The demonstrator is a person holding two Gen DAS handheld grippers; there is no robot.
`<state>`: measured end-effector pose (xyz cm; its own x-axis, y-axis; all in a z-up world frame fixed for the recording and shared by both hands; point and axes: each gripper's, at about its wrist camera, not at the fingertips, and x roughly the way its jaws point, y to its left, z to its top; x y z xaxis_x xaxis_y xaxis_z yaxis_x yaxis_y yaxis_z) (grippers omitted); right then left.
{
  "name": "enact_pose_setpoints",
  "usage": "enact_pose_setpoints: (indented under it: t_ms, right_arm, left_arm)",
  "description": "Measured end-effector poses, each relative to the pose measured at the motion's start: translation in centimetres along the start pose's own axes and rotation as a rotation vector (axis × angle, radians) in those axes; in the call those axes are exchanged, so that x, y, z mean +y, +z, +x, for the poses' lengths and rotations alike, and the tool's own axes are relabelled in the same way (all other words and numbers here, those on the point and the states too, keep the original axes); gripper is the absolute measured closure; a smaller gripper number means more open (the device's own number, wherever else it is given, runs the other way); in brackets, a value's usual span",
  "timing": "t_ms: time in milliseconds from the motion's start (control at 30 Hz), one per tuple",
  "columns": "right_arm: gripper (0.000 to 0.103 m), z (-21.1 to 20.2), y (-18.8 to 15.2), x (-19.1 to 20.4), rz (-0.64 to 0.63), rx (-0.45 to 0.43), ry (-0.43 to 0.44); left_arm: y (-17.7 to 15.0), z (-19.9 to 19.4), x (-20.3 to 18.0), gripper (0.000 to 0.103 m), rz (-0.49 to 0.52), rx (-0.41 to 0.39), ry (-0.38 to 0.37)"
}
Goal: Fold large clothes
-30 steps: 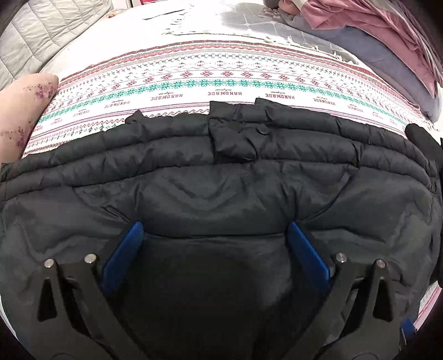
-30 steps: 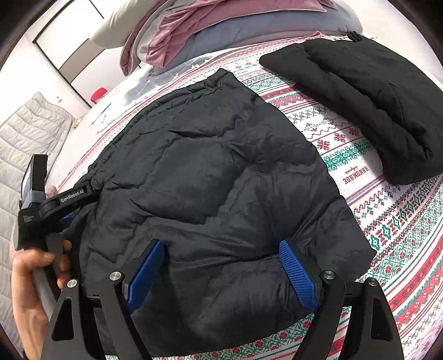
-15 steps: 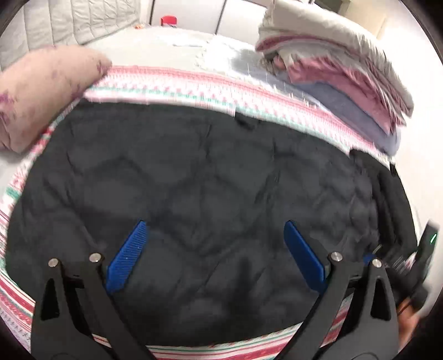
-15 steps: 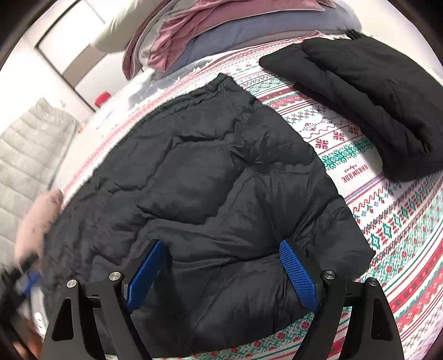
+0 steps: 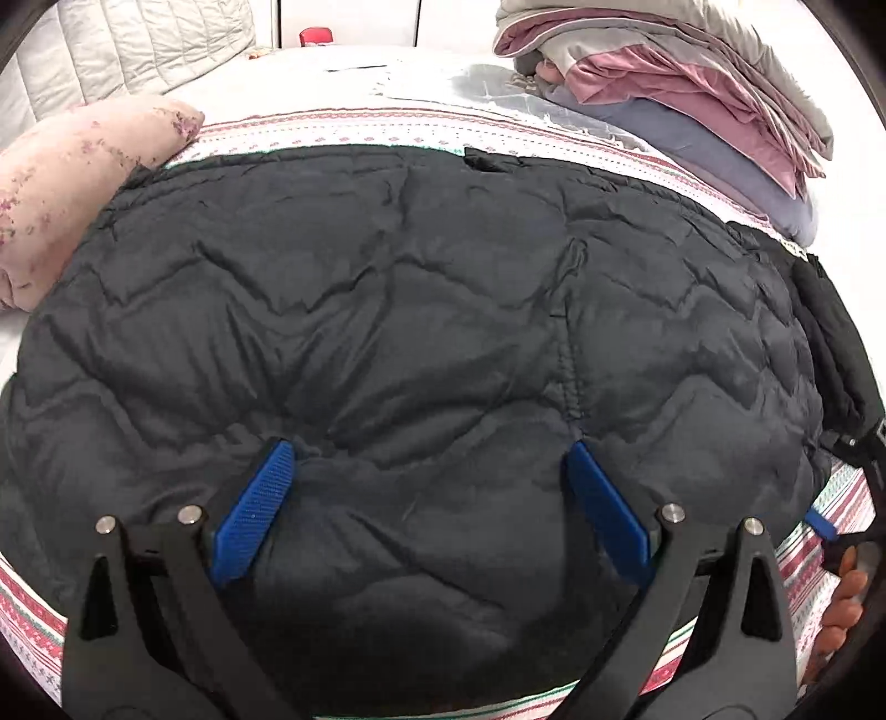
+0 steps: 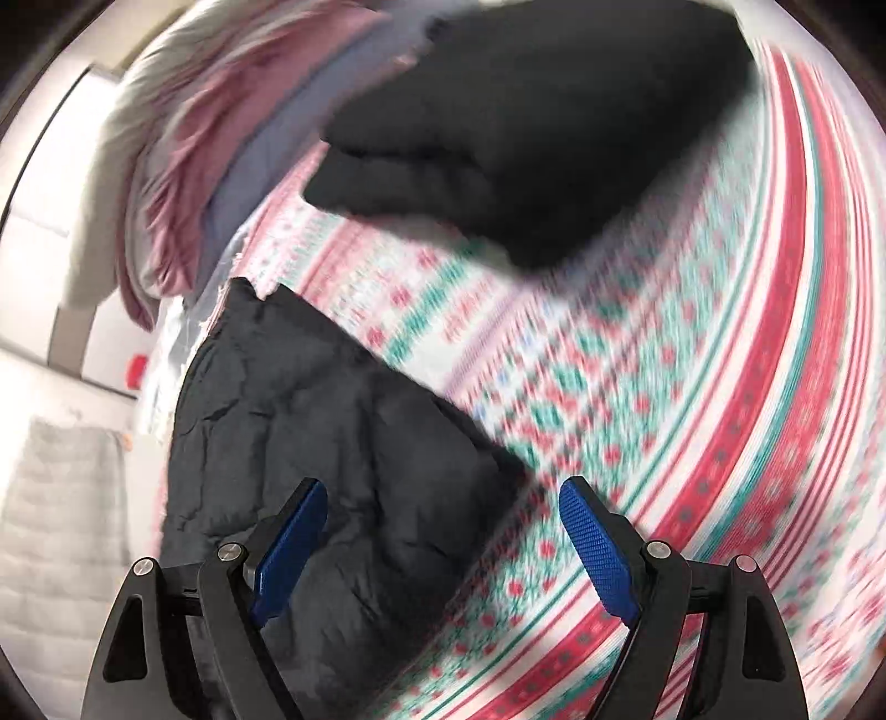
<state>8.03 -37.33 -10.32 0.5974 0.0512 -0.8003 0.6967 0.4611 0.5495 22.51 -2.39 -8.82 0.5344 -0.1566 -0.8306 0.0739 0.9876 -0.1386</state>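
Observation:
A black quilted puffer jacket [image 5: 421,310] lies folded and flat on the patterned bedspread [image 5: 343,124], filling the left wrist view. My left gripper [image 5: 426,498] hovers over its near part, open, with nothing between its blue pads. In the blurred right wrist view the same jacket [image 6: 310,443] sits at lower left. My right gripper [image 6: 443,531] is open above the jacket's right edge and the bedspread [image 6: 692,387], holding nothing. That right gripper [image 5: 847,498] also shows at the far right of the left wrist view, held by a hand [image 5: 841,603].
A second black folded garment [image 6: 542,127] lies further off on the bedspread. A stack of pink, blue and grey bedding [image 5: 692,83] sits at the back right. A pink speckled pillow [image 5: 77,188] rests at the left. A red object [image 5: 315,37] stands by the far wall.
The left gripper swung from the jacket's collar side to looking across its flat quilted back. The right gripper rolled and shifted to the right, off the jacket's middle to its edge, blurring its view.

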Motion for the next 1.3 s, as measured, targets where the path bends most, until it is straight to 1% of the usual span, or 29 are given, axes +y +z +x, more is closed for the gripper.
enact_pose_setpoints:
  t_ms: [67,100,167,233,333,433,500,567,633,667,733,800,900,1000,1133,1200,1300]
  right_arm:
    - [0.016,0.2,-0.2,0.4,-0.022,0.000,0.005]
    - [0.016,0.6,-0.3,0.7,-0.045,0.015,0.017]
    - [0.016,1.3,-0.7,1.0,-0.049,0.051,0.038]
    - [0.016,1.4,-0.9,1.1,-0.031,0.036,0.064]
    - [0.016,2.7,-1.7,1.6,0.019,0.076,0.170]
    - [0.015,3.2,-2.3,2.6,0.003,0.081,0.205]
    - [0.016,3.7,-2.3,2.9,0.013,0.092,0.246]
    - [0.023,3.9,-2.4,3.2,0.014,0.104,0.278]
    - [0.046,3.7,-2.5,3.5,-0.004,0.094,0.278]
    - [0.050,3.6,-2.5,3.8,-0.020,0.083,0.283]
    - [0.073,2.8,-2.6,4.2,-0.050,0.047,0.300]
    - [0.082,1.7,-2.5,5.1,-0.101,0.003,0.324]
    - [0.087,-0.9,-3.0,6.9,-0.205,-0.090,0.366]
    - [0.090,-4.0,-4.2,9.2,-0.334,-0.205,0.403]
    - [0.091,-7.5,-6.8,12.1,-0.525,-0.349,0.403]
    - [0.091,-8.6,-8.1,13.0,-0.602,-0.393,0.430]
    - [0.091,-9.5,-10.0,14.0,-0.704,-0.420,0.465]
  left_arm:
    - [0.0,0.0,0.0,0.004,-0.003,0.003,-0.002]
    - [0.1,0.1,0.1,0.004,0.000,0.003,-0.002]
    - [-0.1,0.2,-0.1,0.004,0.007,0.004,0.003]
    - [-0.4,0.3,-0.2,0.004,0.013,0.005,0.012]
    - [-0.5,0.5,-0.4,0.004,0.018,0.005,0.020]
    - [-0.6,0.6,-0.5,0.004,0.025,0.002,0.025]
    - [-0.6,0.6,-0.5,0.004,0.024,0.004,0.024]
    - [-0.6,0.6,-0.5,0.004,0.023,0.003,0.024]
    - [-0.6,0.6,-0.5,0.004,0.024,0.002,0.026]
    - [-0.6,0.6,-0.6,0.004,0.025,0.002,0.028]
    - [-0.7,0.6,-0.6,0.004,0.026,0.001,0.029]
    - [-0.8,0.6,-0.7,0.004,0.027,0.001,0.030]
    - [-0.8,0.7,-0.9,0.004,0.035,0.000,0.028]
    - [-0.9,0.6,-1.4,0.004,0.056,-0.001,0.016]
    - [-1.1,0.6,-2.1,0.004,0.089,-0.002,-0.005]
    - [-1.3,0.8,-2.9,0.004,0.120,0.002,0.006]
    - [-1.4,1.1,-3.5,0.004,0.157,-0.004,0.032]
